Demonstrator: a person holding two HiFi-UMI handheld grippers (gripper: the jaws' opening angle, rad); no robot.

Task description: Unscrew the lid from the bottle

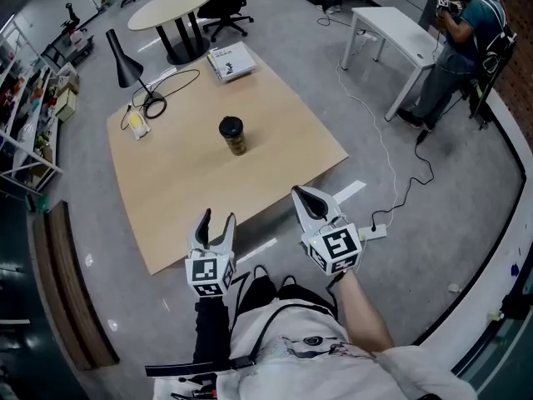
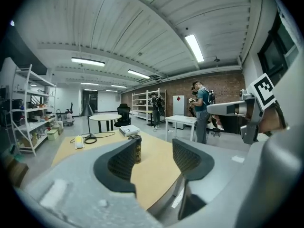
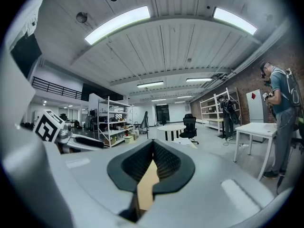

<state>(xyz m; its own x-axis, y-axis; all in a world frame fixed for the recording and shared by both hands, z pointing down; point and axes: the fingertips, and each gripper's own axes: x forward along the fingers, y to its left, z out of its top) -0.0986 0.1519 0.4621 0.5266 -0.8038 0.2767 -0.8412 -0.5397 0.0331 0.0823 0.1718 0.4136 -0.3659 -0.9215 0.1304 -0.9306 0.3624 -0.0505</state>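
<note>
A dark bottle (image 1: 233,137) with a black lid (image 1: 231,127) stands upright near the middle of the wooden table (image 1: 191,182). The left gripper view shows the bottle (image 2: 137,149) beyond the jaws, partly hidden by the left jaw. My left gripper (image 1: 216,222) hovers off the table's near edge, open, with nothing between its jaws. My right gripper (image 1: 303,196) is held off the near right edge of the table, shut and empty. Both grippers are well short of the bottle.
A black desk lamp (image 1: 127,63) with its cable, a small yellow-white object (image 1: 137,125) and a stack of papers (image 1: 231,62) lie at the table's far side. A round table (image 1: 171,8), a white desk (image 1: 396,33) and a person (image 1: 460,48) stand beyond. A power strip (image 1: 374,234) lies on the floor.
</note>
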